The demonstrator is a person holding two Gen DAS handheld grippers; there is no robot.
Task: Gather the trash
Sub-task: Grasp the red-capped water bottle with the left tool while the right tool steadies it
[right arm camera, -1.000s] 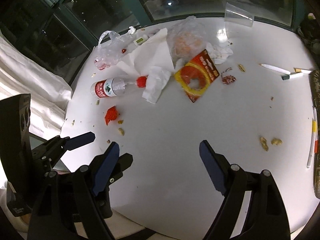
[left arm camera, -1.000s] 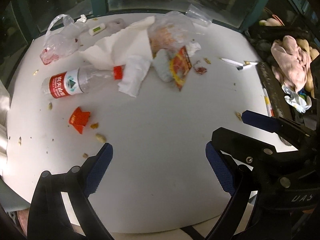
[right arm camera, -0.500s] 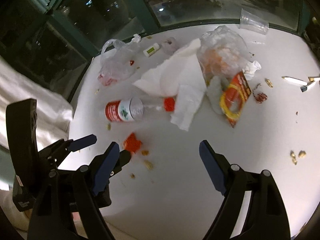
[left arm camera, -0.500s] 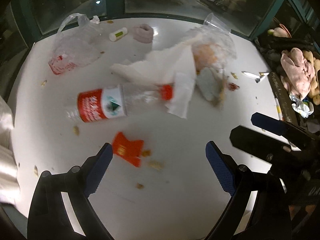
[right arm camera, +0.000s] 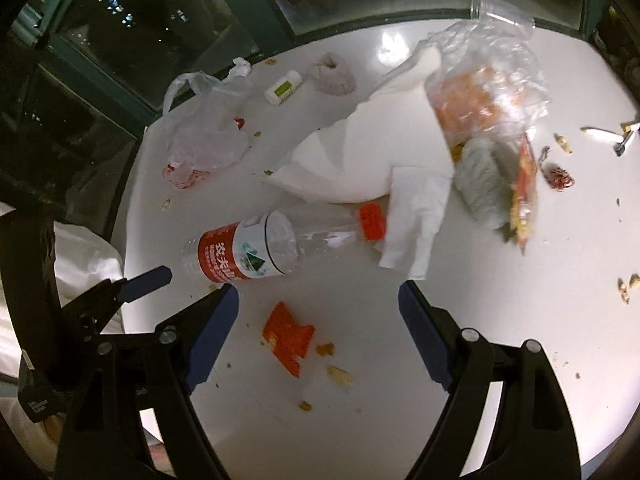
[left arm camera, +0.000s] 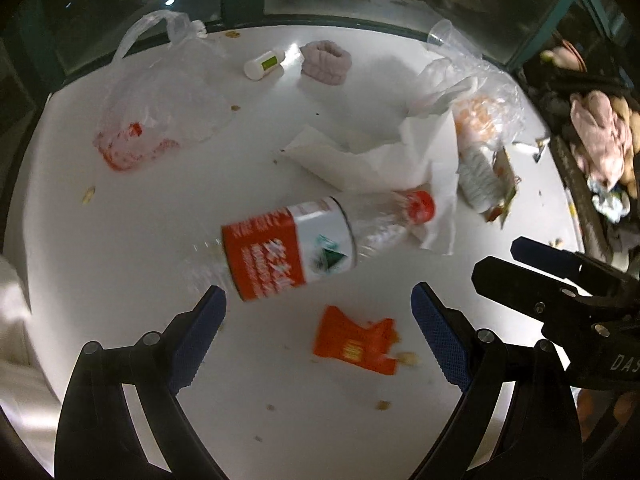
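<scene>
A clear plastic bottle (left arm camera: 312, 240) with a red-and-white label and red cap lies on its side on the white table (left arm camera: 120, 248). A torn orange wrapper (left arm camera: 356, 344) lies nearer. My left gripper (left arm camera: 318, 304) hangs open above the table, with the wrapper in view between its fingers and the bottle just beyond. In the right wrist view, my right gripper (right arm camera: 318, 296) is also open over the same orange wrapper (right arm camera: 286, 334), the bottle (right arm camera: 248, 254) ahead to the left. Neither holds anything. The two grippers are side by side.
A crumpled white napkin (right arm camera: 360, 156), a clear bag with orange contents (right arm camera: 488, 96), a grey wad (right arm camera: 480, 188) and a red-yellow packet (right arm camera: 524, 200) lie behind. A thin plastic bag (left arm camera: 160, 112), small white bottle (left arm camera: 264, 65), pink scrunchie (left arm camera: 326, 62), plastic cup (right arm camera: 486, 2); crumbs scattered.
Both grippers have travelled across the table toward the bottle and orange wrapper, which now sit close and large in both views. The jaws stay open.
</scene>
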